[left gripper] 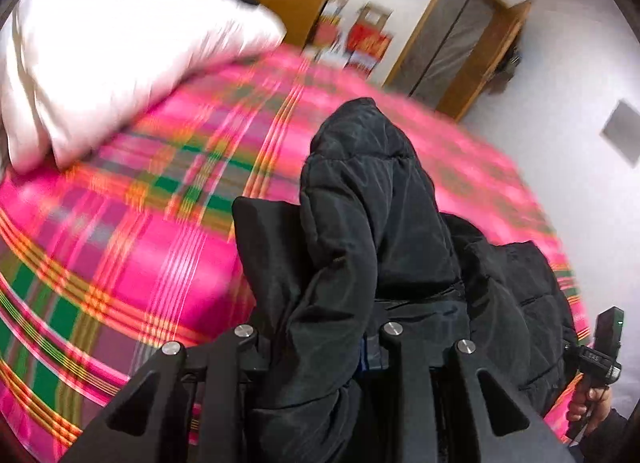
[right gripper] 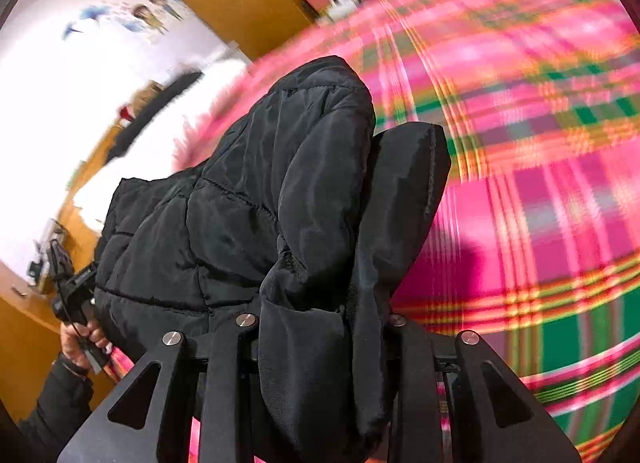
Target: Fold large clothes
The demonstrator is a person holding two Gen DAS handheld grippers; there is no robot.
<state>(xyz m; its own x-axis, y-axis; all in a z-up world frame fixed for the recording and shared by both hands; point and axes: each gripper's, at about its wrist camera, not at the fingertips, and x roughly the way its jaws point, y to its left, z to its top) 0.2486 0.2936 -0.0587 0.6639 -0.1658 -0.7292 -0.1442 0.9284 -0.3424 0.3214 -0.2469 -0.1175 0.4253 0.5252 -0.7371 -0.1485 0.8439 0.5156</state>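
A black puffer jacket is bunched up between the jaws of my left gripper, which is shut on it. One of the gripper's fingers shows to the left of the fabric; the other is hidden under it. In the right wrist view the same jacket fills the jaws of my right gripper, also shut on a fold, with one of its fingers showing on the right. The jacket hangs above a bed with a pink plaid sheet.
A white quilt is piled at the far left of the bed. Behind the bed are wooden doors and a white wall. A hand holds the other gripper at the lower right. The plaid sheet spreads out to the right.
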